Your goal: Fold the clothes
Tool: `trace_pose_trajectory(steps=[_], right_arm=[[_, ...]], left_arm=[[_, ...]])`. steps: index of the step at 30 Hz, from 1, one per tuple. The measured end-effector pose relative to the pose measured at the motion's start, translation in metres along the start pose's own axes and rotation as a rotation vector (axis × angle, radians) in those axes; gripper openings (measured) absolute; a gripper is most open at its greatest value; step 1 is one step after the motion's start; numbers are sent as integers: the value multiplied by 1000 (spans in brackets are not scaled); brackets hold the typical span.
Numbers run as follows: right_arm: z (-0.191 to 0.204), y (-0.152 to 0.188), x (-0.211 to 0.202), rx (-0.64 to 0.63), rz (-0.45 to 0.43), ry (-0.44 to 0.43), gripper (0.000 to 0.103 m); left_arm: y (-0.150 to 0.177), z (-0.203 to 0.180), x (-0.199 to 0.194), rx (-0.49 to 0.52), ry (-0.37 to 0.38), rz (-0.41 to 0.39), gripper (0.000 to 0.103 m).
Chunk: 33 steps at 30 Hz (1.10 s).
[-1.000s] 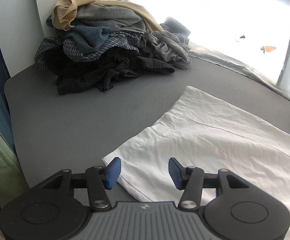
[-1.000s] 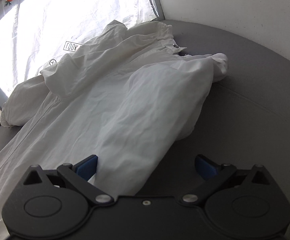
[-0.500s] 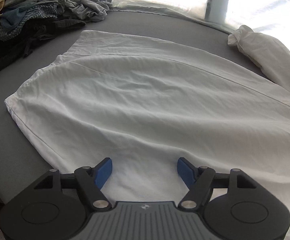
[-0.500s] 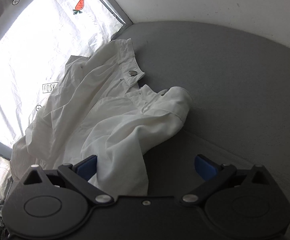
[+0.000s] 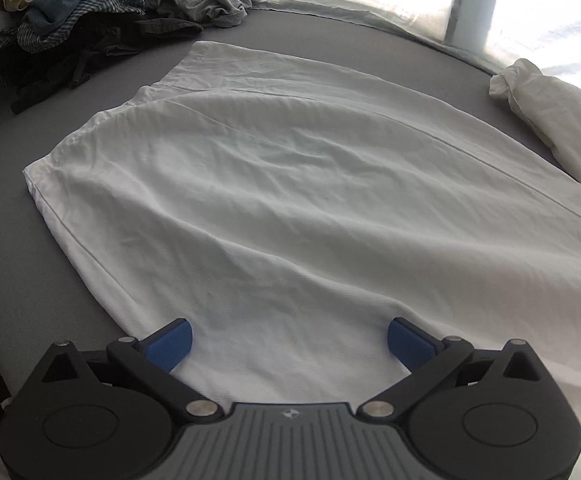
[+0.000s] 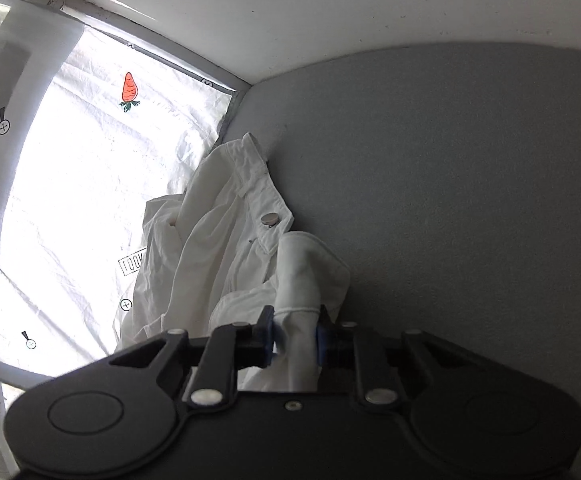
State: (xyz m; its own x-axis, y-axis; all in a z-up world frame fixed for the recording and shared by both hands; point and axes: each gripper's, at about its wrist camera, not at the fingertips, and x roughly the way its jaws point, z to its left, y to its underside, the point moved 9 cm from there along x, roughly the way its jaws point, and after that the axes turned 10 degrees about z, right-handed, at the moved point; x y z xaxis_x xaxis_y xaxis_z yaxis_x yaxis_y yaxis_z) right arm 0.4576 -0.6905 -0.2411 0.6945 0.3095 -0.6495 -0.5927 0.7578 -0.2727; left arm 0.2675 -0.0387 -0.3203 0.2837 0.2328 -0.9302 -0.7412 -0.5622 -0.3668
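A white jacket (image 5: 290,184) lies spread flat on the grey surface (image 5: 18,272) in the left wrist view, one sleeve (image 5: 546,108) lying at the far right. My left gripper (image 5: 288,340) is open and empty, its blue pads just above the jacket's near part. In the right wrist view, my right gripper (image 6: 295,340) is shut on the cuff of the jacket's other sleeve (image 6: 306,272). Beyond it the jacket's bunched collar end shows a metal snap button (image 6: 269,219).
A pile of dark, checked and tan clothes (image 5: 102,20) sits at the far left of the surface. A bright window with a carrot-print sheet (image 6: 90,200) runs along the far side. A white wall (image 6: 330,12) borders the surface.
My right gripper moved forward to the sleeve cuff and shut on it. My left gripper opened wider and stayed over the jacket's near part.
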Motion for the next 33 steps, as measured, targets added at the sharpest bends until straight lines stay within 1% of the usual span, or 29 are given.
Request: trace_pose_trajectory(steps=[1, 2, 3, 4, 5, 6, 7, 9, 10, 11, 12, 14, 15, 17, 18, 19, 20, 21, 23, 24, 26, 28, 29, 32, 33], right_arm=[[7, -3, -10, -42, -36, 16, 15], [16, -4, -16, -113, -65, 54, 15], [25, -3, -21, -214, -86, 117, 15], [33, 1, -21, -324, -98, 189, 14], [36, 10, -14, -458, -96, 286, 14], [37, 21, -3, -608, -86, 399, 14], [34, 29, 8, -706, -66, 482, 14], [20, 43, 29, -795, -9, 584, 16], [15, 48, 35, -818, 3, 617, 19], [14, 48, 36, -815, 2, 633, 22], [16, 46, 35, -806, 6, 652, 27], [20, 40, 31, -791, -8, 692, 50], [24, 37, 27, -787, -23, 706, 55], [34, 31, 16, -784, -67, 710, 68], [43, 31, 10, -782, -94, 701, 72], [53, 31, 5, -784, -118, 687, 80], [64, 35, 2, -791, -137, 664, 88], [76, 39, -1, -800, -153, 637, 91], [102, 53, -2, -823, -175, 554, 103], [112, 62, 2, -828, -170, 504, 103], [125, 82, 18, -819, -124, 418, 103], [132, 104, 40, -809, -62, 369, 103], [135, 116, 51, -810, -34, 357, 103], [139, 148, 82, -824, 23, 362, 103], [141, 157, 92, -836, 29, 362, 103]], left_arm=[[0, 0, 0, 9, 4, 1, 103], [0, -1, 1, 12, 5, 1, 103], [0, 0, 1, 17, 7, 0, 103], [0, 0, 1, 20, 9, -1, 103], [0, 1, 0, 22, 11, -3, 103], [0, 1, 0, 26, 13, -7, 103], [1, 1, 0, 29, 14, -11, 103], [1, 2, -1, 36, 18, -19, 103], [1, 2, -1, 38, 19, -23, 103], [1, 2, -1, 39, 20, -28, 103], [2, 2, -1, 41, 21, -32, 103], [1, 2, -1, 45, 23, -41, 103], [2, 2, -1, 47, 24, -44, 103], [1, 2, -2, 55, 28, -46, 103], [0, 2, -1, 60, 31, -41, 103], [-1, 2, -1, 66, 34, -34, 103], [-3, 2, -1, 71, 37, -28, 103], [-4, 2, 0, 76, 39, -20, 103], [-5, 1, 1, 83, 41, -2, 103], [-6, 0, 1, 87, 43, 12, 103], [-9, 0, 2, 97, 46, 43, 103], [-11, -1, 4, 114, 51, 76, 103], [-12, -1, 4, 125, 55, 92, 103], [-13, -1, 4, 191, 86, 123, 103], [-14, 1, 3, 217, 108, 114, 103]])
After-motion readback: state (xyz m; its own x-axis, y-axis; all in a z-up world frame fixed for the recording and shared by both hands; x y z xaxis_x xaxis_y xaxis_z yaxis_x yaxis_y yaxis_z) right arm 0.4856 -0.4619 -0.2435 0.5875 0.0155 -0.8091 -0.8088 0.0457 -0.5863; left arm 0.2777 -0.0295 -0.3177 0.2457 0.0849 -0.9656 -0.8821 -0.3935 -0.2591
